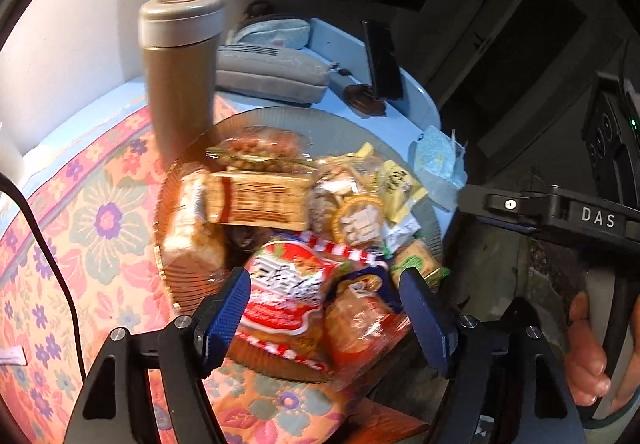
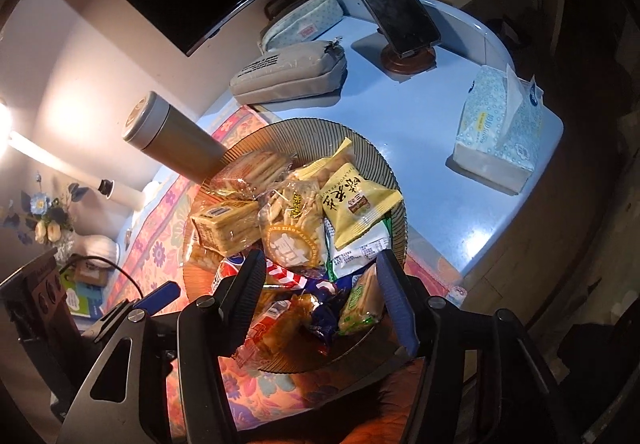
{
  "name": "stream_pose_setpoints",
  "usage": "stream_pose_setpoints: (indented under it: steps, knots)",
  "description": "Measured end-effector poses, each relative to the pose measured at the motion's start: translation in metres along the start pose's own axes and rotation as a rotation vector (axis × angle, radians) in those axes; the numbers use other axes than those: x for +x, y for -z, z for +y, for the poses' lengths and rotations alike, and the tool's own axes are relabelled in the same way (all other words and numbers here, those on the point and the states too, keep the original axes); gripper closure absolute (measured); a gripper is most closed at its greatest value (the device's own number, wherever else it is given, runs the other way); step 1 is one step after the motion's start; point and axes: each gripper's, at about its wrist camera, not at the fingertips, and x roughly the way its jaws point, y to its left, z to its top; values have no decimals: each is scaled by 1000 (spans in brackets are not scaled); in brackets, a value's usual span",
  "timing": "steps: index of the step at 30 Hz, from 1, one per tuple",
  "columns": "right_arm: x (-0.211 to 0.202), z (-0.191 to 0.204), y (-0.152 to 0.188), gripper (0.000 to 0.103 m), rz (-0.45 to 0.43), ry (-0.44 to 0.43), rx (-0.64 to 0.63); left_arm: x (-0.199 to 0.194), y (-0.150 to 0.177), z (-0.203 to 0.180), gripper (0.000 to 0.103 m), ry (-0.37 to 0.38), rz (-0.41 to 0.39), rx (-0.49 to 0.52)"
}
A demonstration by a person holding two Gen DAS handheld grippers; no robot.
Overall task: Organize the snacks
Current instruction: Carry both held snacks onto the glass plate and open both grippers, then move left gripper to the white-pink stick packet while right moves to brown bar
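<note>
A ribbed glass plate (image 1: 280, 115) (image 2: 312, 135) on the floral cloth is piled with several wrapped snacks. A red-and-white packet (image 1: 288, 292) lies at the near edge beside an orange packet (image 1: 360, 328). A tan biscuit pack (image 1: 260, 197) (image 2: 224, 226) and a yellow peanut packet (image 2: 360, 203) lie farther in. My left gripper (image 1: 324, 284) is open, its fingers either side of the red packet. My right gripper (image 2: 318, 276) is open just above the near snacks, beside a green-labelled packet (image 2: 360, 300). Neither holds anything.
A tall beige flask (image 1: 180, 75) (image 2: 176, 139) stands at the plate's far left. Two pencil cases (image 2: 292, 71), a phone on a stand (image 2: 392, 7) and a tissue pack (image 2: 500, 115) sit on the blue table. A black cable (image 1: 44, 244) crosses the cloth at left.
</note>
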Motion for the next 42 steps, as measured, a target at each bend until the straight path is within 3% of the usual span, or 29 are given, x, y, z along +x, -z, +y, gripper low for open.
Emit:
stream_pose_setpoints:
  steps: [20, 38, 42]
  knots:
    - [27, 58, 10, 46, 51, -45, -122, -34, 41, 73, 28, -81, -6, -192]
    - [85, 174, 30, 46, 164, -122, -330, -84, 98, 196, 28, -210, -64, -535]
    - [100, 207, 36, 46, 192, -141, -388, -98, 115, 239, 28, -259, -77, -666]
